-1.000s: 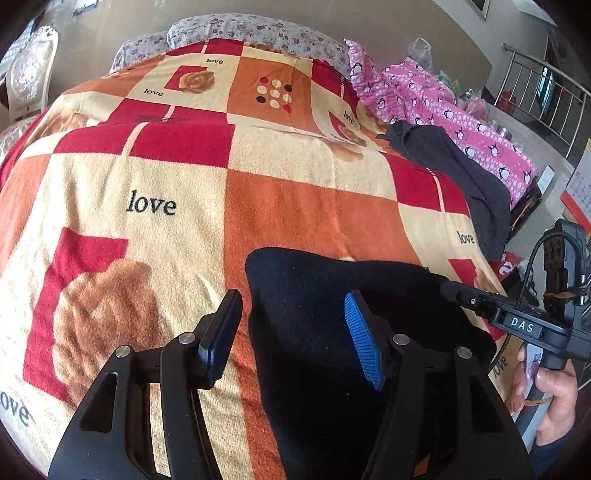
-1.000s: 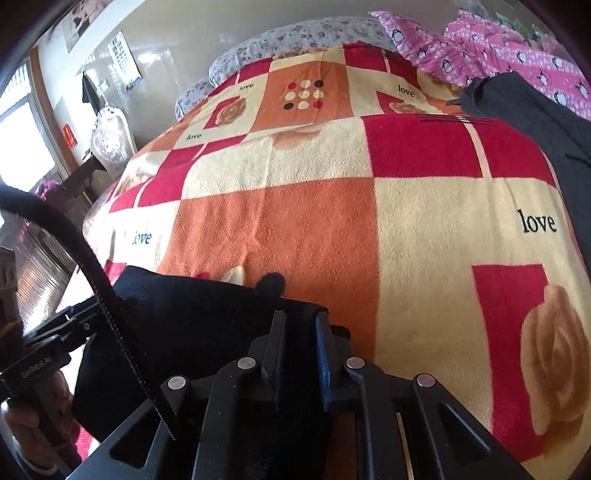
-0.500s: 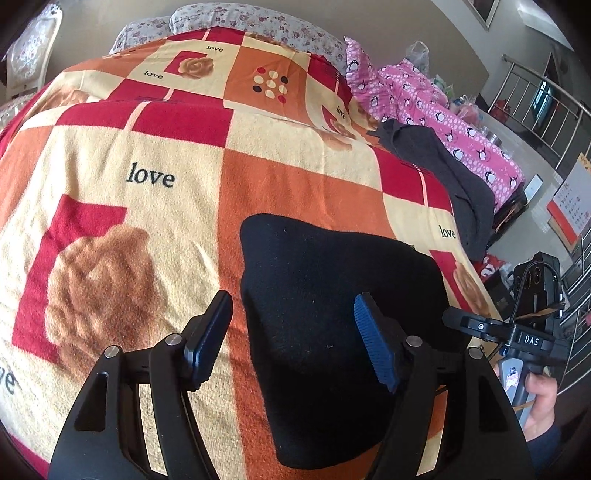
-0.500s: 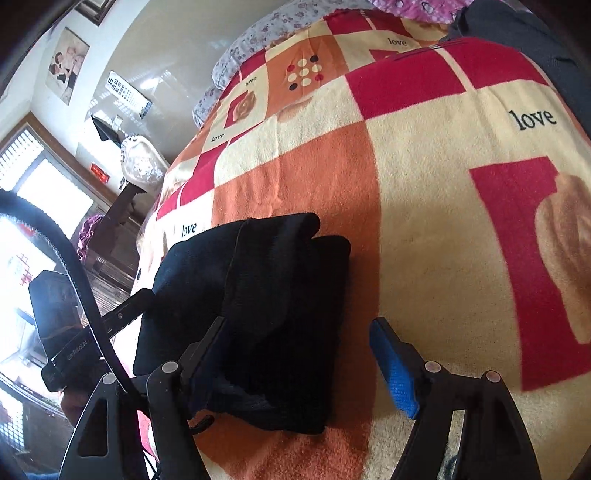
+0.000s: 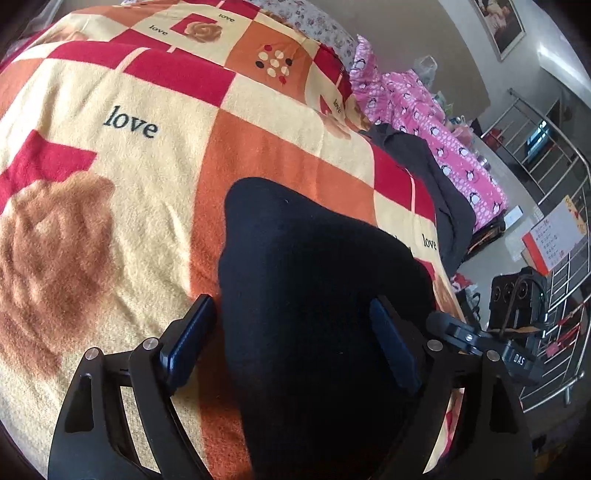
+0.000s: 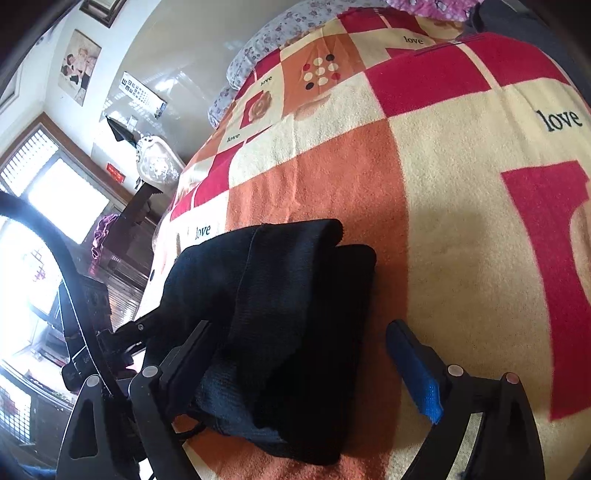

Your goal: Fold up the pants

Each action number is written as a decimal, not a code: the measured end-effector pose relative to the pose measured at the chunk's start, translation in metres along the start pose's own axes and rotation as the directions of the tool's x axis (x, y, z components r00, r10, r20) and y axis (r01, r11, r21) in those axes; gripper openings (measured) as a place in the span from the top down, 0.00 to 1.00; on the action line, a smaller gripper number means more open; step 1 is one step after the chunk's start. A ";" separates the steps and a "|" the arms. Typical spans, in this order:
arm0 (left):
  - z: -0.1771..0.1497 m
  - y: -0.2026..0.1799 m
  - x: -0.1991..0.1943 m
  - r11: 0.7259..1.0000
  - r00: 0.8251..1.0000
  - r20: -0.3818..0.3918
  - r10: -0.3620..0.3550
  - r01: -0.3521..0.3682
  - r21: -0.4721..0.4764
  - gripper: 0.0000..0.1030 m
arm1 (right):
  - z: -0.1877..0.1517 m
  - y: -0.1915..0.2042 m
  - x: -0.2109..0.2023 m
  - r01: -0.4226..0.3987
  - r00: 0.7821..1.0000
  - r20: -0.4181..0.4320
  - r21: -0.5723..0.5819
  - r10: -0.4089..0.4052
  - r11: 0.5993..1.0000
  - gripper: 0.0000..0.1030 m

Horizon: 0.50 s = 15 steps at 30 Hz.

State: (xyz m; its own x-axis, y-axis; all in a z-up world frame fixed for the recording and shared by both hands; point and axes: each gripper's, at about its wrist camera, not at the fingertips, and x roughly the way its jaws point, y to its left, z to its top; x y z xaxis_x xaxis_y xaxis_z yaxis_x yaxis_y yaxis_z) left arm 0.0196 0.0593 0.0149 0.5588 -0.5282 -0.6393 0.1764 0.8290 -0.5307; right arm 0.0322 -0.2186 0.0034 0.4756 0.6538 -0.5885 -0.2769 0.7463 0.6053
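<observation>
The black pants (image 5: 314, 295) lie folded into a compact stack on the checked blanket (image 5: 147, 166). In the right wrist view the stack (image 6: 288, 302) shows several layers with a rolled edge at the near end. My left gripper (image 5: 291, 343) is open, its fingers held above and on either side of the pants, empty. My right gripper (image 6: 306, 358) is open, its fingers spread over the near end of the stack, holding nothing. The right gripper also shows in the left wrist view (image 5: 491, 343), and the left one in the right wrist view (image 6: 110, 332).
A dark grey garment (image 5: 436, 184) and pink penguin-print clothes (image 5: 424, 110) lie along the bed's right side. Pillows (image 6: 288, 29) sit at the head. A metal railing (image 5: 554, 258) stands right of the bed; a window and dark furniture (image 6: 122, 229) are on the left.
My right gripper has opened and let go of the pants, then drawn back and up. My left gripper stayed open and rose, so the folded stack shows more fully.
</observation>
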 end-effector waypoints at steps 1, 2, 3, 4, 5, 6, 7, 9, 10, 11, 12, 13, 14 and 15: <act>0.000 -0.005 0.000 0.999 1.000 -0.005 0.015 -0.015 0.031 0.17 | -0.001 0.003 0.005 0.007 1.000 -0.007 -0.008 -0.007 1.000 0.30; 0.000 -0.009 0.001 0.998 1.000 -0.024 0.012 -0.011 0.056 0.19 | -0.003 0.007 0.004 0.031 0.999 0.014 -0.029 -0.030 0.999 0.34; 0.000 -0.012 0.002 0.998 0.999 -0.033 0.006 -0.004 0.062 0.20 | -0.005 0.010 0.003 0.037 0.999 0.024 -0.048 -0.036 0.998 0.40; 0.000 -0.013 0.002 0.998 0.999 -0.030 0.013 -0.011 0.067 0.24 | -0.005 0.011 0.000 0.040 0.999 0.037 -0.055 -0.038 0.998 0.43; 0.001 -0.015 0.001 0.997 0.999 -0.025 0.023 -0.021 0.078 0.29 | -0.005 0.010 -0.003 0.035 0.998 0.047 -0.050 -0.033 0.998 0.49; 0.001 -0.016 -0.001 0.996 0.999 -0.019 0.028 -0.026 0.084 0.32 | -0.004 0.009 -0.006 0.024 0.998 0.056 -0.043 -0.022 0.999 0.53; 0.002 -0.018 -0.003 0.996 0.999 -0.012 0.030 -0.028 0.086 0.38 | -0.004 0.009 -0.009 0.018 0.998 0.064 -0.044 -0.015 0.999 0.54; 0.005 -0.020 -0.010 0.996 1.000 0.006 0.022 -0.022 0.087 0.47 | -0.003 0.013 -0.012 0.026 0.997 0.068 -0.061 -0.022 0.998 0.56; 0.008 -0.022 -0.013 0.995 1.000 0.013 0.018 -0.019 0.093 0.50 | -0.002 0.016 -0.013 0.031 0.997 0.073 -0.069 -0.026 0.997 0.56; 0.010 -0.026 -0.017 0.994 1.000 0.022 0.017 -0.019 0.106 0.51 | 0.000 0.018 -0.014 0.032 0.997 0.077 -0.073 -0.027 0.997 0.56; 0.013 -0.030 -0.020 0.992 0.999 0.031 0.018 -0.021 0.125 0.51 | 0.002 0.021 -0.014 0.032 0.996 0.081 -0.076 -0.026 0.997 0.56; 0.018 -0.033 -0.022 0.990 0.999 0.039 0.019 -0.024 0.139 0.51 | 0.006 0.023 -0.016 0.033 0.996 0.089 -0.080 -0.026 0.996 0.56; 0.024 -0.036 -0.024 0.989 0.999 0.051 0.018 -0.026 0.147 0.51 | 0.013 0.024 -0.019 0.032 0.995 0.101 -0.081 -0.024 0.996 0.57; 0.029 -0.039 -0.025 0.988 0.998 0.060 0.018 -0.027 0.152 0.51 | 0.018 0.026 -0.022 0.028 0.993 0.115 -0.082 -0.018 0.996 0.57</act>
State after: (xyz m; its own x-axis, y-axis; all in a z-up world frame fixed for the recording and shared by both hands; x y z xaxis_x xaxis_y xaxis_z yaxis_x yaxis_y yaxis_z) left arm 0.0224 0.0460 0.0681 0.6098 -0.5009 -0.6142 0.2820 0.8613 -0.4226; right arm 0.0300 -0.2160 0.0419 0.5731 0.6215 -0.5342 -0.3309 0.7718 0.5430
